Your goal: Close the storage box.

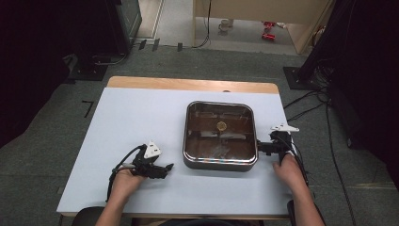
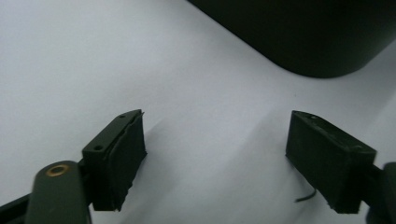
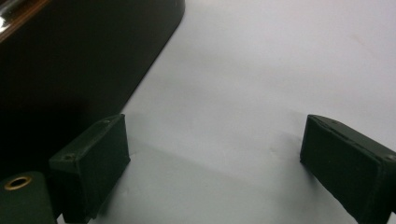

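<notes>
Grey carpet (image 1: 226, 61) runs all round the table (image 1: 136, 117), with dark stands and loose cables at either side of it and a pale doorway beyond its far edge. From where I stand the tabletop is covered in a plain white sheet, and only a strip of bare wood shows along the far edge. On the sheet, right of the middle, sits a square pan (image 1: 220, 162) with rounded corners, dark outer walls and a shiny metal rim; its inside is brown and glossy, with a small round pale mark near the centre. Left of the pan, near the front edge of the table, a person's left hand (image 1: 124, 181) holds the left gripper (image 2: 215, 154) low over the sheet, its jaws wide apart with nothing between them, pointing toward the pan's near corner. At the pan's right side, the right hand (image 1: 288, 170) holds the right gripper (image 3: 215, 163) just beside the pan wall, jaws likewise spread and empty.
</notes>
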Demonstrator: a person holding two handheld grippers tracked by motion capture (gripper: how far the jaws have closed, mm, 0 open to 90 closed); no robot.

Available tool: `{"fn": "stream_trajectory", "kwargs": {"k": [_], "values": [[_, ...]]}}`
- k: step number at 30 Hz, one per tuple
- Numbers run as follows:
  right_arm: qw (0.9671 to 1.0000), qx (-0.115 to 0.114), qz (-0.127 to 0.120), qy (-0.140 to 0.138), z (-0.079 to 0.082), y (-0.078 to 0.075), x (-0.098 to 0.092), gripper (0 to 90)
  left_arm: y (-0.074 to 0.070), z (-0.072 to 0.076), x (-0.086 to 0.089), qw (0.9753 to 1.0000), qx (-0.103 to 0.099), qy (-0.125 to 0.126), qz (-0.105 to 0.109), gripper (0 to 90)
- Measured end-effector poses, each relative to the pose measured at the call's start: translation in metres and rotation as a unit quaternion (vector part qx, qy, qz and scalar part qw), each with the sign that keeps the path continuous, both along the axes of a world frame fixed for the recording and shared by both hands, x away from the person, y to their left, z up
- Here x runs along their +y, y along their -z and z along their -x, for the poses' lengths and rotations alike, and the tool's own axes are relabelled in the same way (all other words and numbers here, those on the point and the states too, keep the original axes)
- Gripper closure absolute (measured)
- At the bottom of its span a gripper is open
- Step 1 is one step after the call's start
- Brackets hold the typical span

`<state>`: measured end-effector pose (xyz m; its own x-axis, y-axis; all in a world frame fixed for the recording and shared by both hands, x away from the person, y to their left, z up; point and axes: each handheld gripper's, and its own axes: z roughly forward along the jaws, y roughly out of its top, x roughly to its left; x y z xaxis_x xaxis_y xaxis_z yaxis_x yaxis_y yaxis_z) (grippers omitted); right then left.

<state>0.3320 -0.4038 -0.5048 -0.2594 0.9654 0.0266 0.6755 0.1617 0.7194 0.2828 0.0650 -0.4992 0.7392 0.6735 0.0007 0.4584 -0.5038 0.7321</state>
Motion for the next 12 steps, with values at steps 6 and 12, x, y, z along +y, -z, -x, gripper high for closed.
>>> {"fn": "stream_trajectory", "kwargs": {"k": [6,12], "values": [[1.0000,0.000,0.000,0.000,0.0000,0.0000,0.0000,7.4,0.0000,0.0008,-0.0006,1.0000,0.001,-0.006,0.000,17.2],[1.0000,0.000,0.000,0.000,0.0000,0.0000,0.0000,7.4,0.0004,0.0000,-0.0007,0.9999,0.003,-0.015,-0.001,13.6]]}}
